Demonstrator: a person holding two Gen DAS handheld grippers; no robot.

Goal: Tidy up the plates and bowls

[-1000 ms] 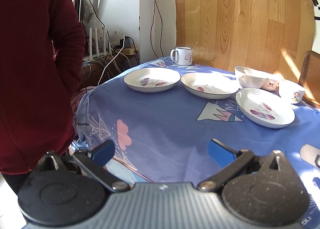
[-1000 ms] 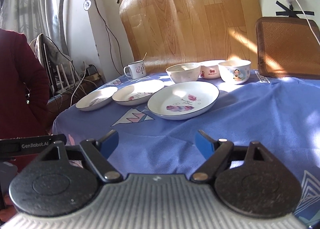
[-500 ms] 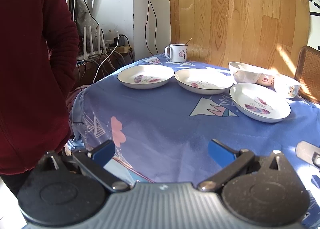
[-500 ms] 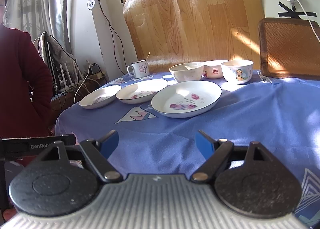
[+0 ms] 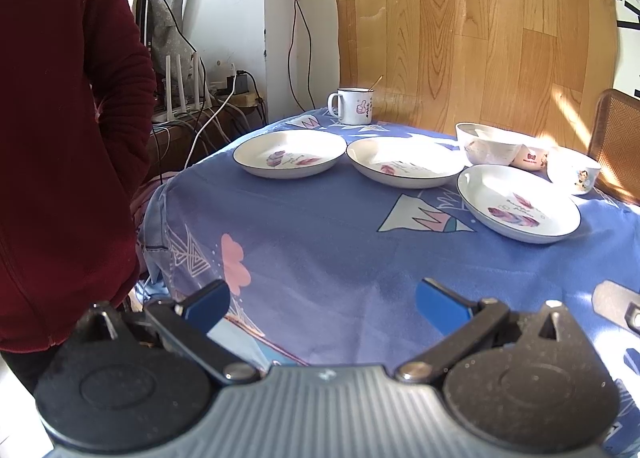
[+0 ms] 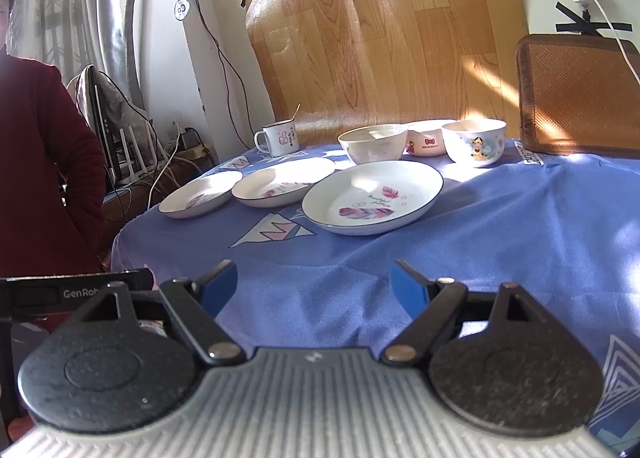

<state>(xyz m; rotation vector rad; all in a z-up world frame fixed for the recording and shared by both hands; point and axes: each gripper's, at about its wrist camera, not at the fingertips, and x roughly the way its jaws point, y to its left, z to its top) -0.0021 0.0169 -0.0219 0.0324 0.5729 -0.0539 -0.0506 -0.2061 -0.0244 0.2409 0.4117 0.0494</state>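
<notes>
Three white feather-print plates lie on the blue tablecloth: a left plate (image 5: 290,153) (image 6: 200,194), a middle plate (image 5: 404,161) (image 6: 282,181) and a right plate (image 5: 518,201) (image 6: 372,195). Behind them stand three bowls: a plain white bowl (image 5: 490,143) (image 6: 373,142), a small bow-print bowl (image 5: 530,155) (image 6: 426,137) and a cartoon-print bowl (image 5: 574,169) (image 6: 474,141). My left gripper (image 5: 323,300) is open and empty over the table's near edge. My right gripper (image 6: 314,284) is open and empty, short of the right plate.
A white mug (image 5: 352,105) (image 6: 280,137) with a spoon stands at the back. A person in a red jacket (image 5: 60,137) stands at the table's left. A woven chair back (image 6: 576,93) is at the far right. A wood-pattern board (image 5: 472,37) leans behind the table.
Both grippers have shifted a little, so the plates and bowls sit slightly differently in each view. Both stay open and empty. Nothing on the table has moved.
</notes>
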